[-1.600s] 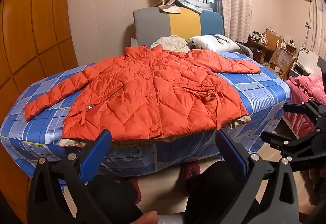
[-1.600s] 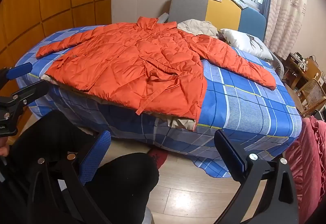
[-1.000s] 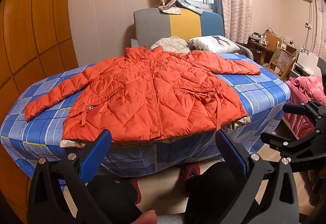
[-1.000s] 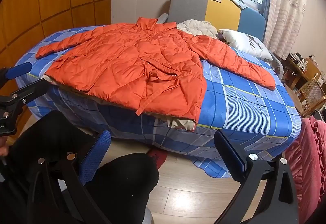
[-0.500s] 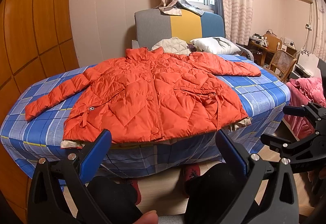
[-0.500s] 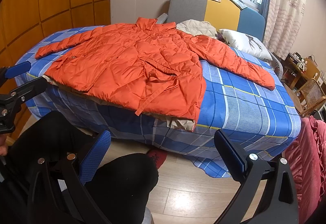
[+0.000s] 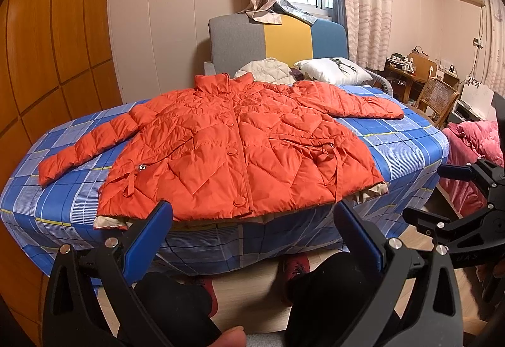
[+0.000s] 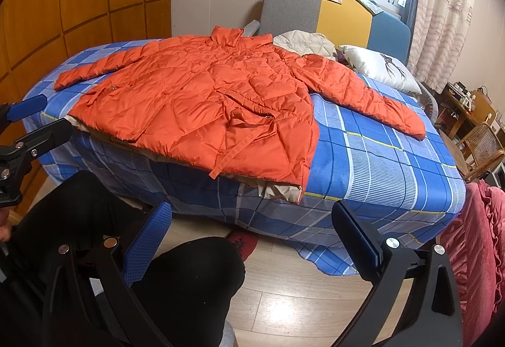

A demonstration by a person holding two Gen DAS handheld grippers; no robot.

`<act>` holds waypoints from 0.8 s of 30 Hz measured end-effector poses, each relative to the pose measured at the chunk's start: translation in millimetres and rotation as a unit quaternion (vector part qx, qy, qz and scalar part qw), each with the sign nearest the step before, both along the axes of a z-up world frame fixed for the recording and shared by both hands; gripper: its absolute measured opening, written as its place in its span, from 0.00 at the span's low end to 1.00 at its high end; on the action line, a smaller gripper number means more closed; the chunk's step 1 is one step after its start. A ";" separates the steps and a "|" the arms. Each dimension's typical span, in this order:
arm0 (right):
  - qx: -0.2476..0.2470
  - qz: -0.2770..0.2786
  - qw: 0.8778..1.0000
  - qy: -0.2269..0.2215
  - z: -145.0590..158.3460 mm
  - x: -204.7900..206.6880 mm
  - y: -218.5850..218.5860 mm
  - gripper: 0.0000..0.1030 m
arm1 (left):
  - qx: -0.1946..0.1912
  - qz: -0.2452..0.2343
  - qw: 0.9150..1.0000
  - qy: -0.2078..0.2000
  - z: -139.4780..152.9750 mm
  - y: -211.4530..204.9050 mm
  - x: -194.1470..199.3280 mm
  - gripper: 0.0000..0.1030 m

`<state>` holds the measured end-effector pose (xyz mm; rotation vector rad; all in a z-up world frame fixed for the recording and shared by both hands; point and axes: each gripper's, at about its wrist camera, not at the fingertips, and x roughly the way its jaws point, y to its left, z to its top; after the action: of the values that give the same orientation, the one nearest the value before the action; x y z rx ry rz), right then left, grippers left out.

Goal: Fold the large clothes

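An orange quilted jacket [image 7: 240, 145] lies front up on a bed with a blue checked sheet [image 7: 407, 141], both sleeves spread out, hem at the near edge. It also shows in the right wrist view [image 8: 205, 100]. My left gripper [image 7: 251, 217] is open and empty, held off the bed before the hem. My right gripper [image 8: 251, 217] is open and empty, low over the floor near the bed's right front corner. Each gripper shows in the other's view: the right gripper [image 7: 454, 186], the left gripper [image 8: 34, 116].
A white pillow [image 7: 331, 70] and a cream garment [image 7: 268, 70] lie by the grey, yellow and blue headboard [image 7: 277, 37]. A pink blanket [image 7: 470, 151] is heaped to the right. A wicker chair [image 7: 437, 99] and desk stand behind. The person's dark-trousered legs [image 8: 176, 277] are below.
Both grippers have drifted only slightly; the jacket sits a little higher in the left wrist view. Nothing has been taken hold of.
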<state>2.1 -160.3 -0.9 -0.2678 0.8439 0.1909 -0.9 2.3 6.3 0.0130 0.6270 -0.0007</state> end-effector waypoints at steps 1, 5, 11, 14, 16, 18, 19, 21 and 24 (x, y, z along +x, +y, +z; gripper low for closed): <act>0.000 0.000 1.000 0.000 -0.7 -0.1 0.4 0.97 | -0.001 0.000 1.000 0.000 0.0 0.0 0.0 0.98; -0.001 -0.001 1.000 0.000 -3.0 -0.8 2.8 0.97 | 0.000 0.000 1.000 0.000 -0.7 0.1 -1.0 0.98; 0.000 -0.001 1.000 0.002 0.3 2.0 -1.4 0.97 | -0.001 0.001 1.000 0.003 -5.0 -0.4 -1.0 0.98; -0.001 -0.002 1.000 0.002 -2.9 3.3 -2.5 0.97 | -0.001 0.001 1.000 0.003 -6.1 -0.8 -1.1 0.98; -0.001 -0.002 1.000 0.003 -3.4 2.9 -2.4 0.97 | -0.002 0.001 1.000 0.006 -7.7 -0.7 -0.1 0.98; -0.001 -0.003 1.000 0.004 -4.1 2.5 -3.4 0.97 | -0.003 0.001 1.000 0.008 -8.6 -0.6 0.4 0.98; -0.003 -0.003 1.000 0.005 -7.0 0.8 -1.0 0.97 | -0.004 0.002 1.000 0.009 -9.6 -0.7 1.1 0.98; -0.004 -0.003 1.000 0.007 -8.6 1.8 -0.9 0.97 | -0.005 0.002 1.000 0.011 -10.8 -0.9 2.1 0.98; -0.005 -0.003 1.000 0.010 -10.1 1.3 -1.6 0.97 | -0.007 0.002 1.000 0.016 -12.6 -0.4 5.0 0.98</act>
<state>3.4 -162.0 -11.0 -0.2724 0.8653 0.1835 4.1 1.9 -6.3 -0.0012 0.6583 -0.0015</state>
